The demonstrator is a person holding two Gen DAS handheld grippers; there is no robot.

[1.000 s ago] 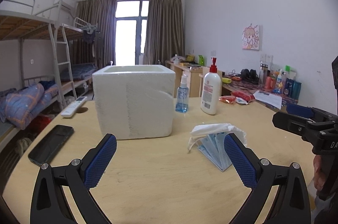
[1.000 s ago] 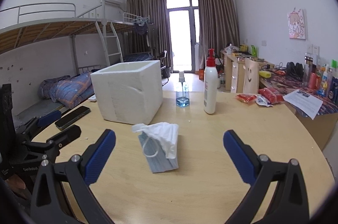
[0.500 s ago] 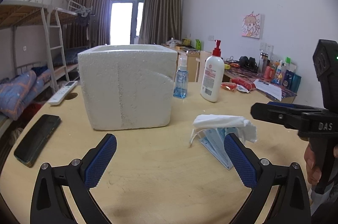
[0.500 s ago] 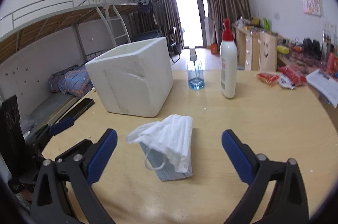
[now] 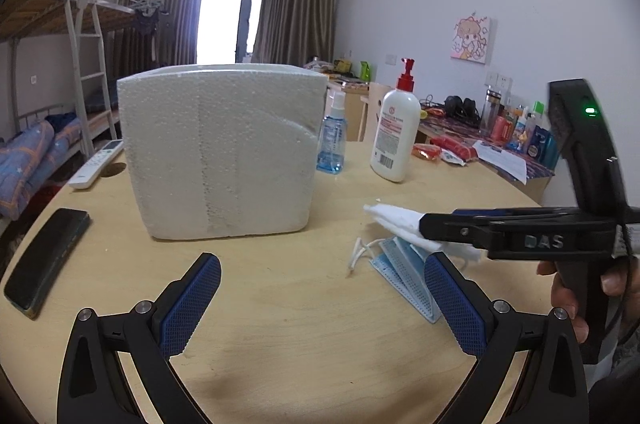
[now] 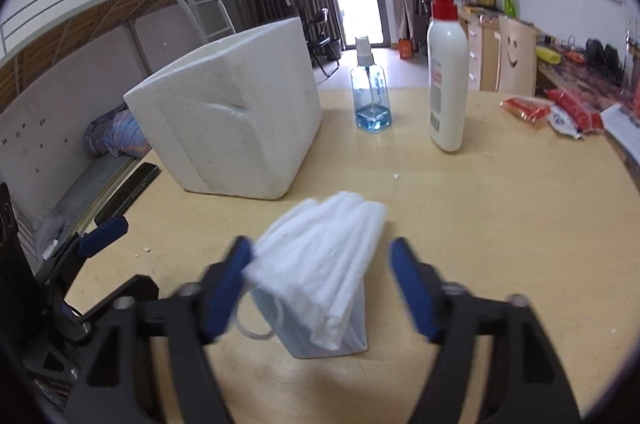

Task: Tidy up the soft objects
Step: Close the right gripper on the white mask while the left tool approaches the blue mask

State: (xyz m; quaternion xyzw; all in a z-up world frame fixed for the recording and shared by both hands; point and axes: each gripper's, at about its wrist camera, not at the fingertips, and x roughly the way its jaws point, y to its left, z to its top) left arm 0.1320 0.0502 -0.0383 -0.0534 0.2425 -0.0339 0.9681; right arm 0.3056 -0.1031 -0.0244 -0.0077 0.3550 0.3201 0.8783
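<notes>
On the table (image 6: 500, 207), white-and-blue face masks (image 6: 320, 276) lie stacked, folded.

Both grippers are the same build: black plastic arms with silver screw heads at the joints and blue pads with a fine grid texture. The left gripper (image 5: 322, 302) shows four screws across its arms. The right gripper (image 6: 322, 284) has "DAS" embossed on its side, a tall black housing above that marking with a green light on it, and a thin black cable beside the hand (image 5: 580, 300).
</notes>
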